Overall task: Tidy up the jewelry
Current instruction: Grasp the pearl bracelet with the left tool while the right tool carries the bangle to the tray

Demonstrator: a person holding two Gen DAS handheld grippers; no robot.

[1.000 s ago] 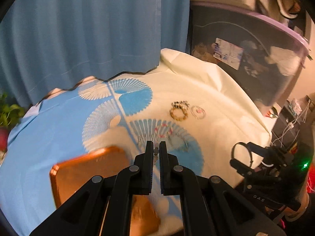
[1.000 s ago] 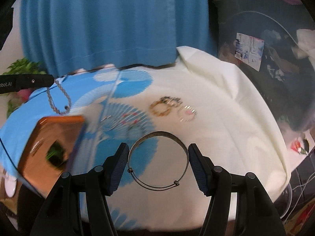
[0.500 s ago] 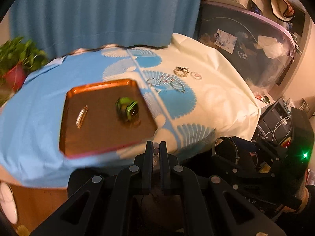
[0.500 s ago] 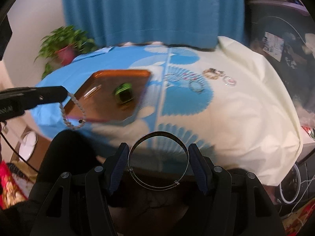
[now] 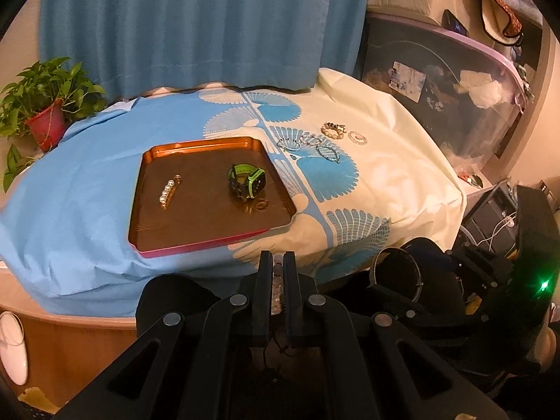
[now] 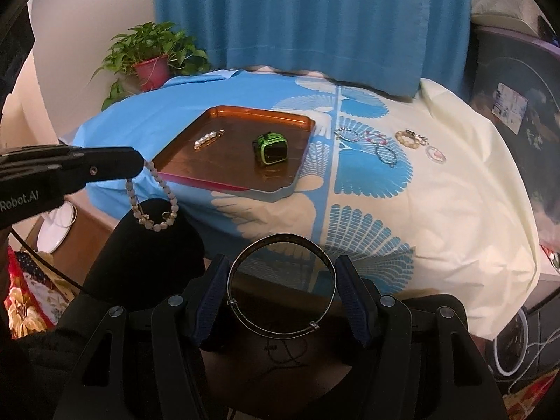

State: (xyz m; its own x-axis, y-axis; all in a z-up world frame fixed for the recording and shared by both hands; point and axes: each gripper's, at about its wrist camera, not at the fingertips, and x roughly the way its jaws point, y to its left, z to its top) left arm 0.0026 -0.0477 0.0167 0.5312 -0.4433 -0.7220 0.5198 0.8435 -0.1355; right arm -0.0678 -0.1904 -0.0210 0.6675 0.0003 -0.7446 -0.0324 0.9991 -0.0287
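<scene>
1. Far left, behind the table: potted plant (image 6: pixel 153 56) in a red pot, in front of the blue curtain (image 6: pixel 311 17).
2. Left gripper (image 5: pixel 278 262): fingers nearly together, pinched on a pale beaded bracelet (image 6: pixel 152 196). From the right wrist view the bracelet hangs in a loop below the fingertips, off the near left edge of the table and over a dark rounded shape, clear of the tray.
3. Copper-coloured tray (image 5: pixel 206 234) lies flat on the blue side of the tablecloth (image 5: pixel 70 189). The cloth turns cream on the right, with blue fan motifs down the middle.
4. In the tray, left part: a pearl bar clip (image 5: pixel 170 191), lying diagonally.
5. In the tray, right of centre: a green and black watch (image 5: pixel 247 184), strap looped, standing on its side. Well apart from the clip.
6. Just right of the tray, on the fan pattern: three thin beaded bracelets (image 5: pixel 309 141) close together.
7. Further right, on the cream cloth: a tan beaded bracelet (image 5: pixel 333 130) with a dark-beaded one touching it, then a small pale ring-shaped bracelet (image 5: pixel 357 137) beside them.
8. Right gripper (image 6: pixel 282 288): fingers spread wide, pads pressing either side of a thin metal bangle (image 6: pixel 282 334) held upright between them, below the near table edge.
9. Far right: large clear storage bin (image 5: pixel 465 105) with a purple rim.
</scene>
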